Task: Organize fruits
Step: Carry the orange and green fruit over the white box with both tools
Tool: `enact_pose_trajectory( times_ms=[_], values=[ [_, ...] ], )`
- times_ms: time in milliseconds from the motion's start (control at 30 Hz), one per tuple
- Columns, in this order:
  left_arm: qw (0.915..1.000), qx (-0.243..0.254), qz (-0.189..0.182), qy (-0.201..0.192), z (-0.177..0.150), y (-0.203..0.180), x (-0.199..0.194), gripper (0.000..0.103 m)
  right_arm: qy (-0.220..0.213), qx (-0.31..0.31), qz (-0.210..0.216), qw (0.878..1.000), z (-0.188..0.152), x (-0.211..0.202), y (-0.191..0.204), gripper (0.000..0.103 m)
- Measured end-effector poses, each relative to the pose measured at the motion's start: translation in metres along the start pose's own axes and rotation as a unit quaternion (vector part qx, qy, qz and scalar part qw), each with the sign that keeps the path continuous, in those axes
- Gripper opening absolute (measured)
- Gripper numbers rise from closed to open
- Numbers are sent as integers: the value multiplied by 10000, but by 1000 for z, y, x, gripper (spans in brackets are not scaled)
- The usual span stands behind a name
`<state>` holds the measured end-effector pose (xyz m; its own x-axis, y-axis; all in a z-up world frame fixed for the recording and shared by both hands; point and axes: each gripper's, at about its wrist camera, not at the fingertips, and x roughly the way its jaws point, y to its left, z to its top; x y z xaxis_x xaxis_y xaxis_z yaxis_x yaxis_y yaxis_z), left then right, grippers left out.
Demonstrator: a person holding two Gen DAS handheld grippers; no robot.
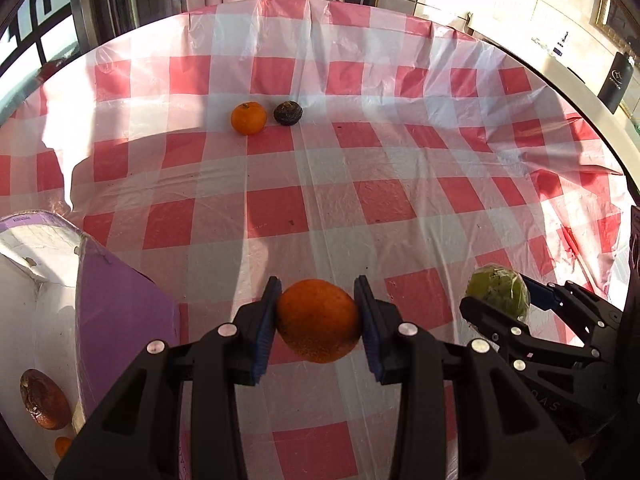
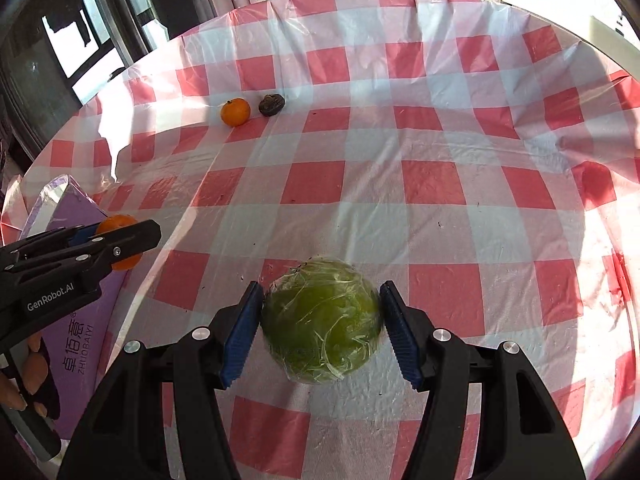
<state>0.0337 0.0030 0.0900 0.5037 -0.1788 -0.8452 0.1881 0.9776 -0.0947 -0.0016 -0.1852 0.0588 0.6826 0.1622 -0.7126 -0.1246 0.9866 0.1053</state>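
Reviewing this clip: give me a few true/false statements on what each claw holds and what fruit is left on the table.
1. The left claw is shut on an orange. True.
2. The right claw holds a small tangerine. False: it grips a green fruit wrapped in plastic film.
3. A tangerine and a dark brown fruit sit side by side on the checkered tablecloth. True.
4. The purple box is empty. False: at least one brownish fruit lies inside it.
5. The box stands to the right of the green fruit. False: it is on the left side in both views.
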Motion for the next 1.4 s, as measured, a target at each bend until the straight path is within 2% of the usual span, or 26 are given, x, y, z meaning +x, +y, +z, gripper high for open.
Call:
enact_pose_trajectory(
  times_ms=[233, 600, 967, 1400],
  values=[
    [9989, 382, -189, -181, -7, -8, -37, 38, -192, 162, -54, 9997, -7, -31, 23, 59],
    [9961, 465, -335, -670, -15, 19, -94, 38, -488, -43, -12, 9988, -10, -66, 78, 59],
    [9937, 303, -42, -1080, -33, 93, -139, 38, -612, -680, 331, 9953, -15, -74, 162, 59],
    [9928, -132, 558, -1051, -84, 196, -164, 38, -722, -1785, 793, 9781, -22, -75, 261, 58]
  ],
)
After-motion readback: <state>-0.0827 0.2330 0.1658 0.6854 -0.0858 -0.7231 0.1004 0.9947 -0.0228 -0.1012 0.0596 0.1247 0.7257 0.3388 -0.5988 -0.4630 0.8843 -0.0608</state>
